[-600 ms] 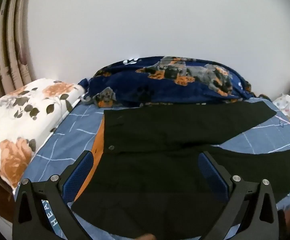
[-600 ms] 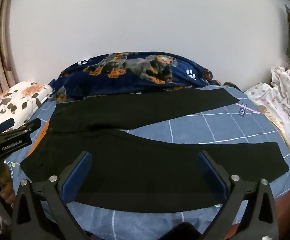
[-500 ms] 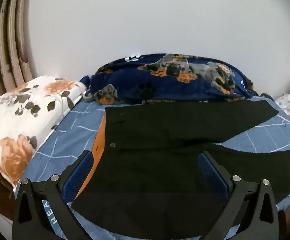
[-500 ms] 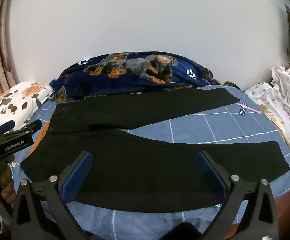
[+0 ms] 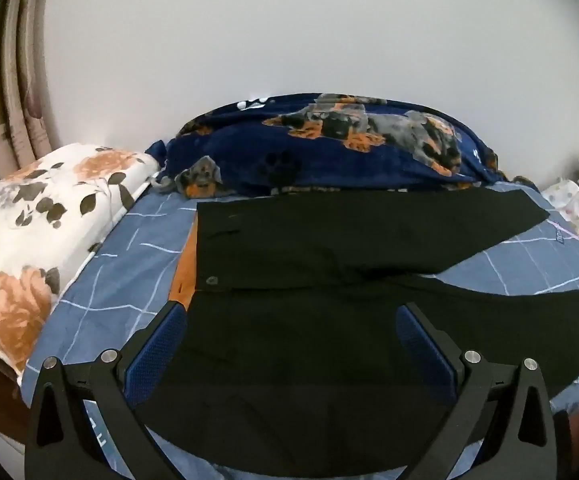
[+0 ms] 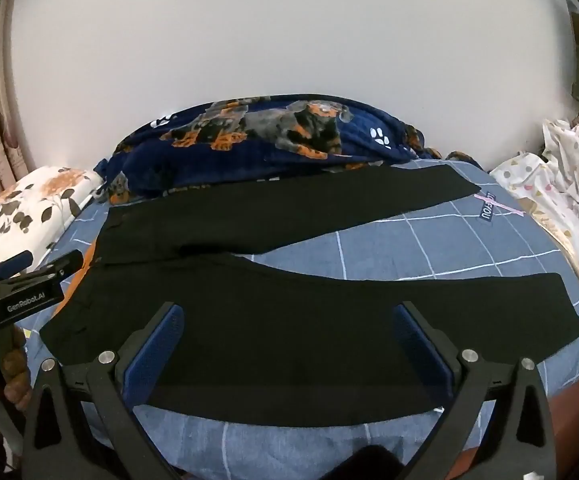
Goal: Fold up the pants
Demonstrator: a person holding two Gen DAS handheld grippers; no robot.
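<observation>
Black cloth fills the space ahead of both sets of fingers: the pants (image 6: 249, 312) lie flat on the bed (image 6: 429, 248), legs splayed in a V, waistband toward your left side. The near leg runs just beyond and under your right gripper (image 6: 289, 344), whose blue pads stand wide apart with nothing between them. Your left gripper (image 5: 289, 352) is just as wide and empty, hovering over the hip area, with the waist button (image 5: 211, 280) beyond its left finger and an orange lining (image 5: 183, 268) showing at that edge.

Nothing is folded yet, so the first step is probably to bring one leg onto the other. Take the near leg at two well-separated points, waist end with the left and further toward the hem with the right, pinch only the top leg's fabric, and lift both ends together so the cloth carries over without dragging the sheet.

The near edge of the pants drops below both pairs of fingers and is partly covered by them. Black on black hides seams and layers around the crotch. A dog-print blanket (image 6: 269, 132) lies beyond the far leg, a floral pillow (image 5: 41, 232) left of the fingers, spotted bedding (image 6: 561, 184) to the right.
</observation>
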